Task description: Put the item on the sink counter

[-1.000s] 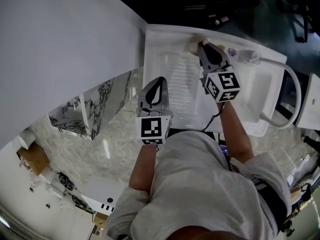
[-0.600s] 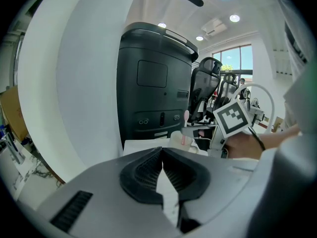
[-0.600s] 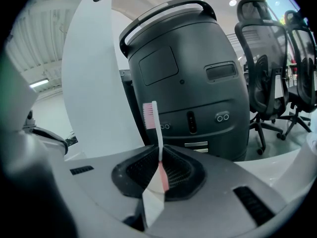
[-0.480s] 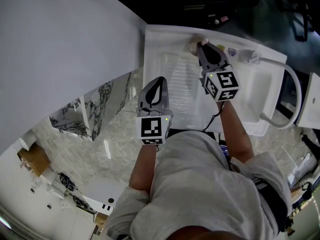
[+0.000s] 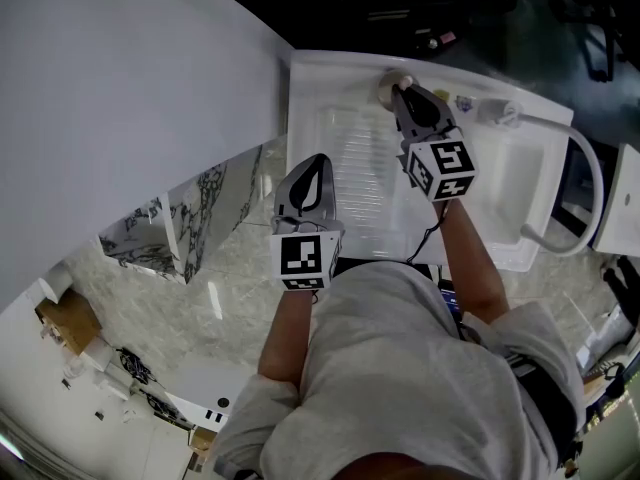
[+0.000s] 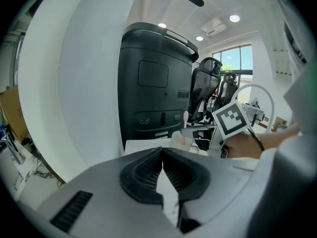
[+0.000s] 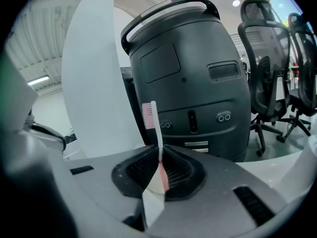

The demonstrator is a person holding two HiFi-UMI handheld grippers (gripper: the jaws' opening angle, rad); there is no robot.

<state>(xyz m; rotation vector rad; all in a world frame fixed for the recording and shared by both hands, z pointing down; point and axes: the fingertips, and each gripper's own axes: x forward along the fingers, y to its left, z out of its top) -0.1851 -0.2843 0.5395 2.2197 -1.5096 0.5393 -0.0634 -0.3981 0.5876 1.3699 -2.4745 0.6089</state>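
right gripper (image 7: 159, 157) clamping pink-and-white toothbrush (image 7: 154, 128), bristles up | left gripper (image 6: 162, 155) hovering clenched, empty | cup (image 6: 179, 139) sitting at sink counter (image 5: 330, 78) back edge, beneath brush

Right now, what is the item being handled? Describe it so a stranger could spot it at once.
At the back edge of the white sink counter, find the right tongs. Clamped upright in them is a toothbrush: slim, white-and-pink, pink bristles, the only thing gripped.

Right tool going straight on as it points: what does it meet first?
Likely the dark grey unit beyond the sink; the cup seems to lie under the right tool, depth unclear.
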